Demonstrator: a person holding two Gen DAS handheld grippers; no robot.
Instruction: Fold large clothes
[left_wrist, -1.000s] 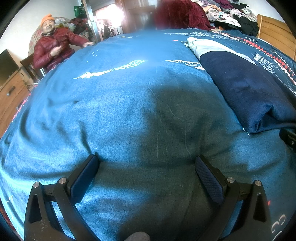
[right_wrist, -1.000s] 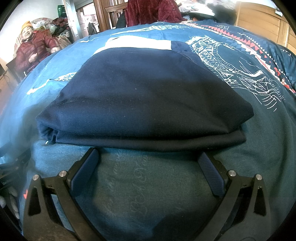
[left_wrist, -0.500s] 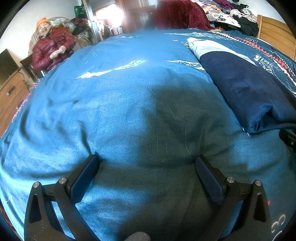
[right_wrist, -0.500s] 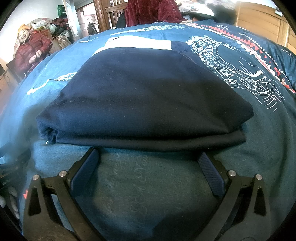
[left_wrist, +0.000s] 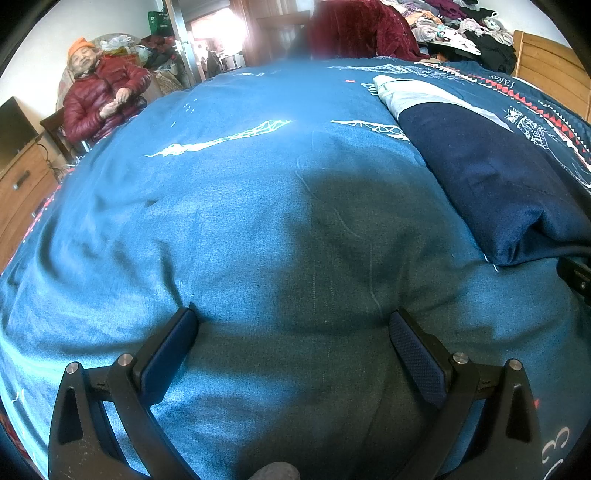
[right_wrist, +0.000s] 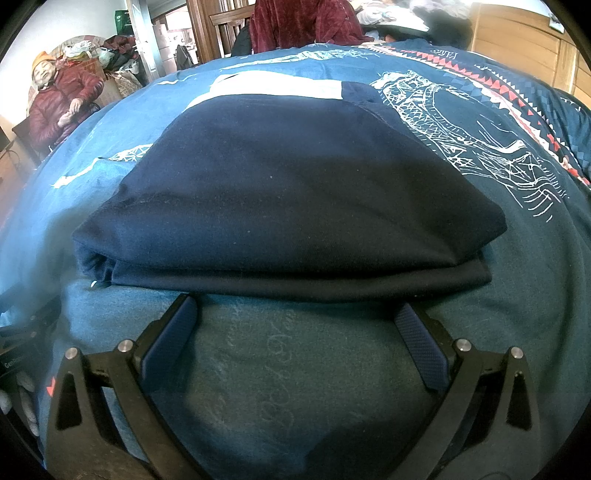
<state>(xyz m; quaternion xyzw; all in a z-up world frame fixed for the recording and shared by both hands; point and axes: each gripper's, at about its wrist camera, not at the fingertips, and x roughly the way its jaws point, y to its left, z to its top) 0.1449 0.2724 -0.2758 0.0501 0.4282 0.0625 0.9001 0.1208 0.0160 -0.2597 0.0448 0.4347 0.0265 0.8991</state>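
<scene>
A navy garment (right_wrist: 295, 192) with a white band at its far end lies folded in layers on the blue bedspread (right_wrist: 535, 295). My right gripper (right_wrist: 295, 317) is open just in front of the garment's near folded edge, holding nothing. In the left wrist view the same garment (left_wrist: 491, 177) lies at the right. My left gripper (left_wrist: 291, 332) is open over bare bedspread (left_wrist: 221, 221), well to the left of the garment, with nothing between its fingers.
A person in a red jacket and orange hat (left_wrist: 99, 99) sits at the far left beside the bed. A wooden dresser (left_wrist: 18, 188) stands at left. A wooden headboard (right_wrist: 524, 48) and piled clothes (left_wrist: 461, 29) lie beyond the bed.
Both grippers and the garment have stayed put. Only the seated person has shifted, leaning back and bringing the hands together.
</scene>
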